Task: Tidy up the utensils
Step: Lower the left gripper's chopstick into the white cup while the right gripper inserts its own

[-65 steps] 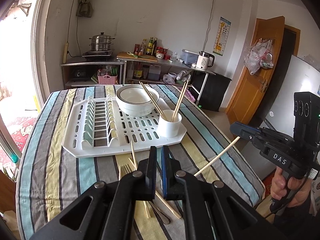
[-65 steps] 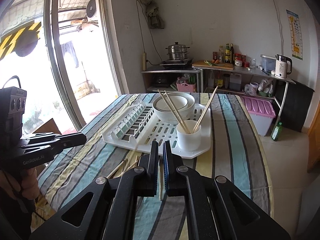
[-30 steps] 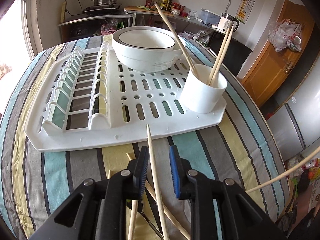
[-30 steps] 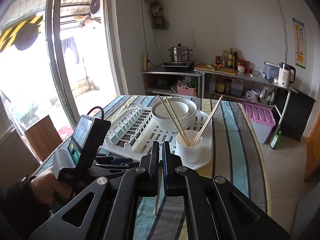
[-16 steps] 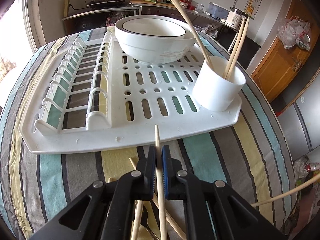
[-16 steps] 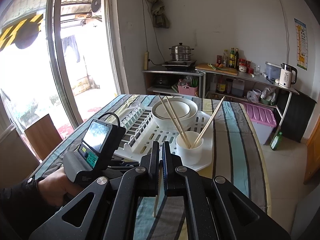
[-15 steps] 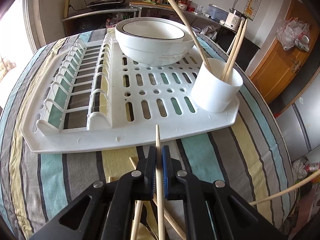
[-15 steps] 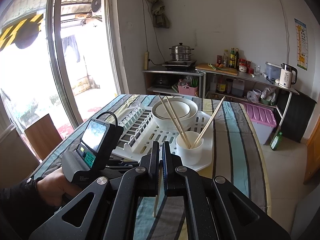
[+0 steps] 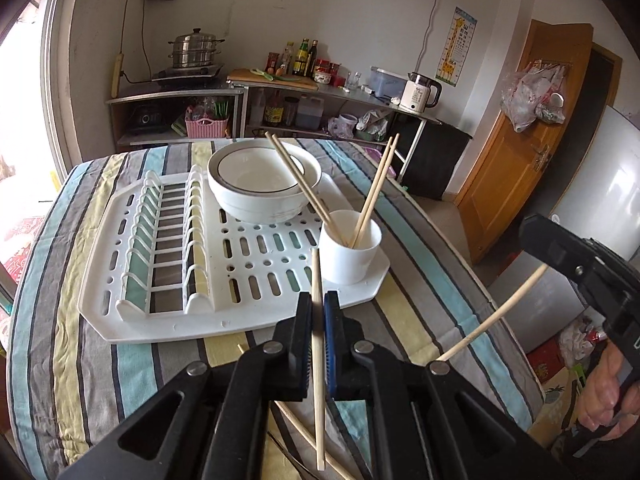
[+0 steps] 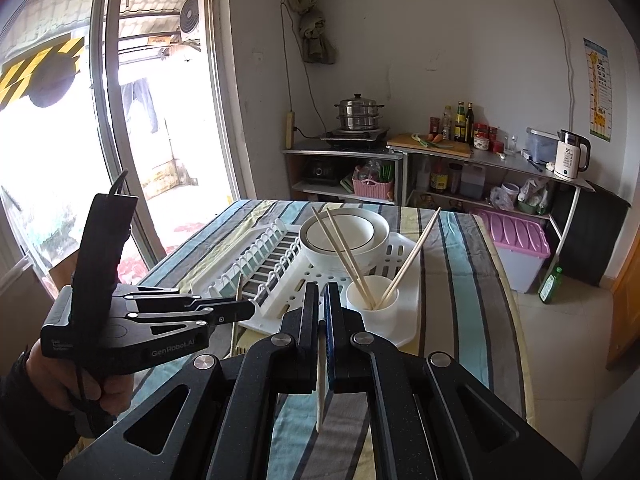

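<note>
My left gripper is shut on a wooden chopstick and holds it raised above the striped table, in front of the white cup. The cup stands on the white drying rack and holds several chopsticks. My right gripper is shut on another chopstick that hangs down between its fingers; it shows at the right of the left wrist view. More chopsticks lie on the table under the left gripper. The cup sits just beyond the right gripper.
A white bowl sits on the rack behind the cup. The table has a striped cloth. Kitchen shelves with a steamer pot stand behind, and a wooden door is at the right.
The left gripper closed on a chopstick lying on the table and lifted it up and back. The right gripper has held its chopstick throughout.
</note>
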Available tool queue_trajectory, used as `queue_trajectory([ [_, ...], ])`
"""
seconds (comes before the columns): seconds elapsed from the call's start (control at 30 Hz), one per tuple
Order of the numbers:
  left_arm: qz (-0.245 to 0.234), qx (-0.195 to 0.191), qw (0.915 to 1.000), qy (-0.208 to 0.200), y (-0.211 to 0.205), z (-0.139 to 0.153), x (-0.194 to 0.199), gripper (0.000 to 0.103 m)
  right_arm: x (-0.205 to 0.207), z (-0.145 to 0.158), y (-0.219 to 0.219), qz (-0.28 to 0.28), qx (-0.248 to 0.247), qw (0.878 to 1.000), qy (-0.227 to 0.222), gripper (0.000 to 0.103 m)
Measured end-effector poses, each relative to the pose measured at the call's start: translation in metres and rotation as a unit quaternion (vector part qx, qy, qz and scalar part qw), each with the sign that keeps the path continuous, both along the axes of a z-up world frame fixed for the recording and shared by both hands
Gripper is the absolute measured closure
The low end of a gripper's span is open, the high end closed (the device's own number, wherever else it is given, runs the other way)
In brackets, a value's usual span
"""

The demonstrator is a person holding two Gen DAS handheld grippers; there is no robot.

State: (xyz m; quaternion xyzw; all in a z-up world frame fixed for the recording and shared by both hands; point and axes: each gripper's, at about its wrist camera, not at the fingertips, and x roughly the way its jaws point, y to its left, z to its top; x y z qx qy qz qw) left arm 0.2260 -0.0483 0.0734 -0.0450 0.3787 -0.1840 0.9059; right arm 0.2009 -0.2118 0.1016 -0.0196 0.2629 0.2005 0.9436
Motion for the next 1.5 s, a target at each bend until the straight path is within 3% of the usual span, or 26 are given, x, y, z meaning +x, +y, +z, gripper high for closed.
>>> queue_trajectory([
  [0.3,-0.013,-0.019,0.9988,-0.043,-0.008,0.035,0.007,0.097,0.019,0.019,-0.019,-0.019,0.014,1.000,-0.015,0.101],
  [0.77,0.013,-0.057,0.9940,-0.093,-0.012,0.077,0.055,0.097,0.065,0.047,-0.036,-0.044,0.040,0.998,-0.035,0.101],
  [1.23,0.024,-0.064,0.9922,-0.104,-0.022,0.080,0.109,0.097,0.108,0.053,-0.037,-0.051,0.054,0.996,-0.040,0.101],
  [1.5,0.033,-0.065,0.9928,-0.095,-0.026,0.059,0.127,0.097,0.129,0.034,-0.036,-0.056,0.051,0.997,-0.019,0.101],
])
